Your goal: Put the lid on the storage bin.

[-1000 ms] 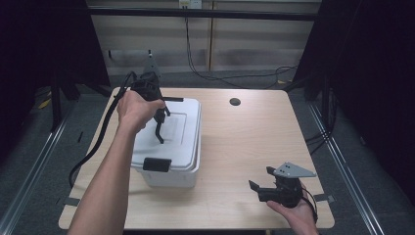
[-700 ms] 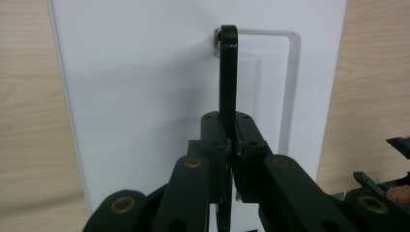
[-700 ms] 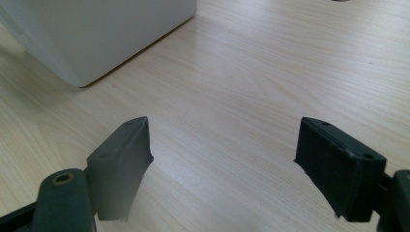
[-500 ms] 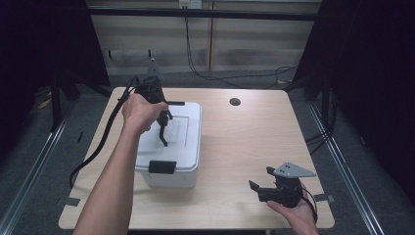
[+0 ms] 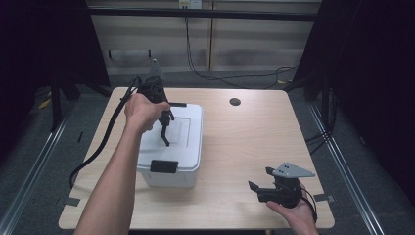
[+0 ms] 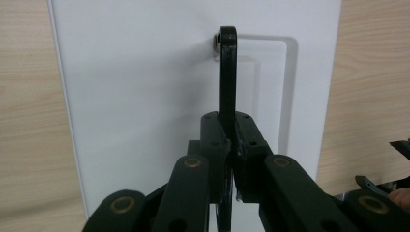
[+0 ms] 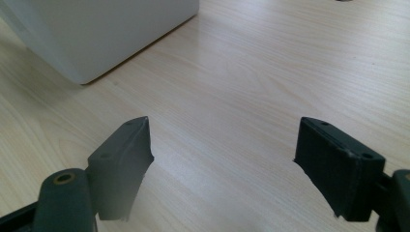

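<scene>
Since the frame a second ago, my left gripper [image 5: 165,128] has lifted the black handle [image 6: 227,72] upright off the lid of the white box [image 5: 188,147], jaws pinching it. The box sits on the table's [image 5: 244,142] left half. My right gripper [image 5: 262,182] rests near the front right edge, jaws spread wide.

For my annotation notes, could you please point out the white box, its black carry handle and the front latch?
white box [image 5: 188,125]: high view, bare lid surface.
black carry handle [image 6: 227,72]: left gripper view, middle of the raised bar.
front latch [image 5: 164,166]: high view, centre of the black clip.
</scene>
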`<action>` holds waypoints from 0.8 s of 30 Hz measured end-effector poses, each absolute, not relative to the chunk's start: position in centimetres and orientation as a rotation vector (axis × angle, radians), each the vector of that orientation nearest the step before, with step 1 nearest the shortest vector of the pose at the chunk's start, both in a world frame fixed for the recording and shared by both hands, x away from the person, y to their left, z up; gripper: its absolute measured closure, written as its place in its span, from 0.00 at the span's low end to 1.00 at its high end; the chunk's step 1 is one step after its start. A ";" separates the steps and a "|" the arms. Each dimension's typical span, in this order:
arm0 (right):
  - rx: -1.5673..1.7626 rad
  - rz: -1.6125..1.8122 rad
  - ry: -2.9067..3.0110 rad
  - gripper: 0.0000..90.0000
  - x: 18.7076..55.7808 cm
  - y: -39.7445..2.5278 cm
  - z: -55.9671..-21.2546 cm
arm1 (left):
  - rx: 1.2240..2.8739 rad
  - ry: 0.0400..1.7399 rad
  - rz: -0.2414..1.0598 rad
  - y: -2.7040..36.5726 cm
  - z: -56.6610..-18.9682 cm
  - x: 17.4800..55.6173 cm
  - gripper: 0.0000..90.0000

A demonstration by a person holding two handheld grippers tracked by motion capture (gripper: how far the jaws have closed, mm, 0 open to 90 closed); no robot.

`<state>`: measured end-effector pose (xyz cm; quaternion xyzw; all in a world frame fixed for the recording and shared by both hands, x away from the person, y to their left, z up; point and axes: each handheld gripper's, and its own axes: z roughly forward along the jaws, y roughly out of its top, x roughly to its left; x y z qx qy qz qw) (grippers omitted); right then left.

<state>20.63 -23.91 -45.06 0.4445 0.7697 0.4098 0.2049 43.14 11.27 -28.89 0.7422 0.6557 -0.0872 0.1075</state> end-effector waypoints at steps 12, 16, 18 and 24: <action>1.234 1.141 2.148 0.22 20.6 -23.9 -45.1 | 2.186 1.935 -0.271 11.5 -29.9 43.4 0.94; 1.237 1.139 2.149 0.22 20.7 -23.9 -45.1 | 2.176 1.927 -0.271 11.8 -30.0 43.3 0.94; 1.237 1.140 2.148 0.22 20.7 -23.9 -45.1 | 2.177 1.927 -0.263 11.7 -30.0 43.3 0.94; 1.241 1.138 2.142 0.22 20.7 -23.9 -45.1 | 2.215 1.912 -0.237 11.5 -30.1 43.3 0.92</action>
